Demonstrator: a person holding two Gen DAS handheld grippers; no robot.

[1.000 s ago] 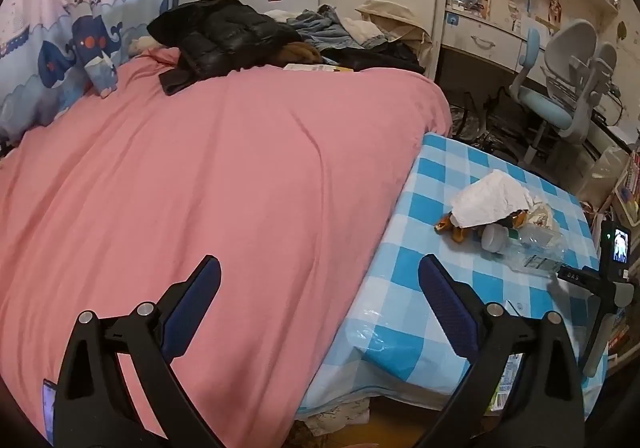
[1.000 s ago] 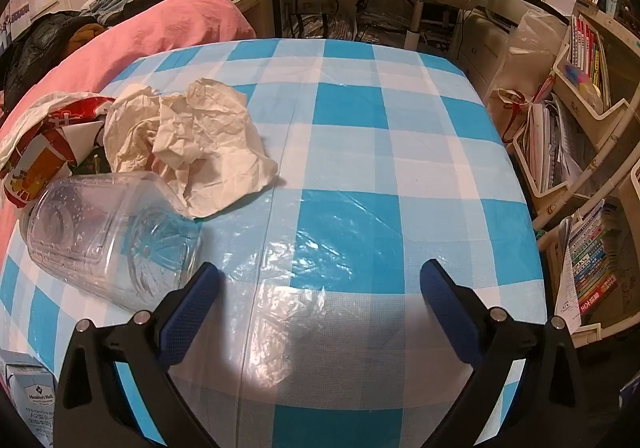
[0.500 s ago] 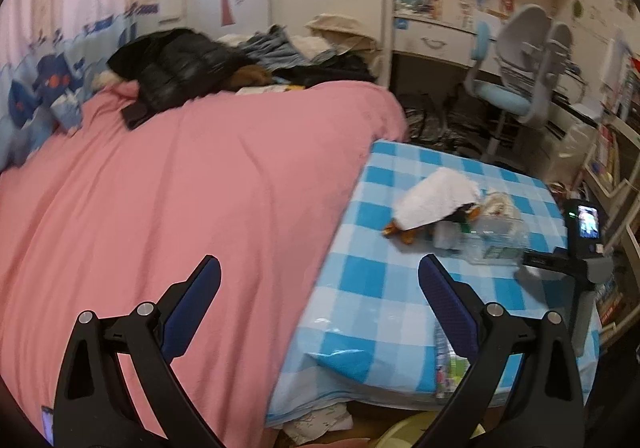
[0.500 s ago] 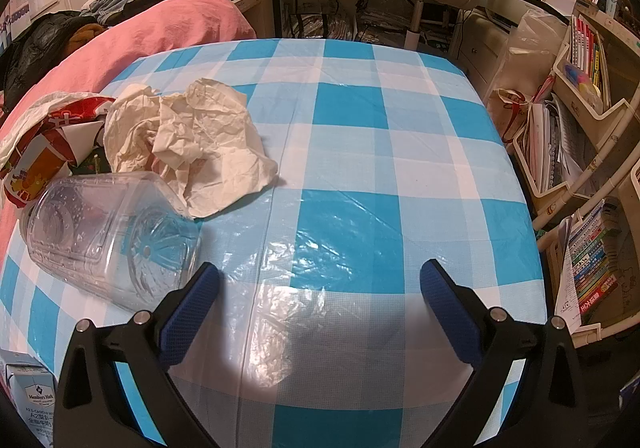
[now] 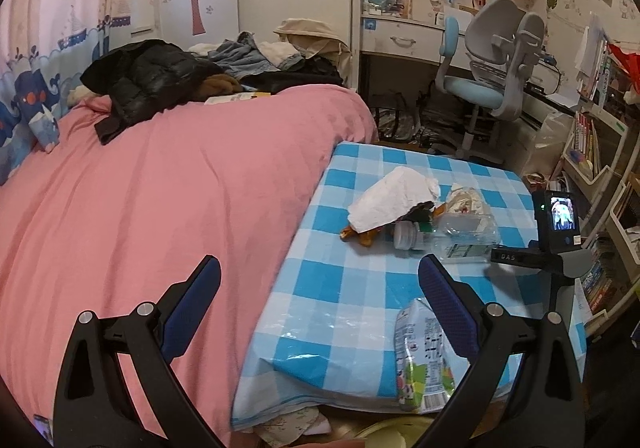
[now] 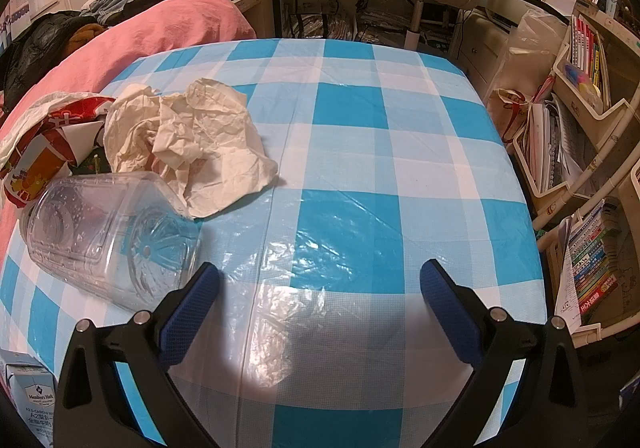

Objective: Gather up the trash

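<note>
Clear crushed plastic bottle [image 6: 108,240] on its side on the blue-and-white checked tablecloth [image 6: 360,168], touching crumpled beige paper [image 6: 200,144] behind. Just left of the right gripper [image 6: 320,284], spread wide, empty. Beyond the left gripper [image 5: 320,280], likewise spread.

A white milk carton with black print [image 6: 30,404] is cut off by the right wrist view's lower left edge. A crumpled white paper sheet [image 5: 390,202] hides most of the red-and-orange printed wrapper [image 5: 362,234] beneath it; the wrapper's print is unreadable.
</note>
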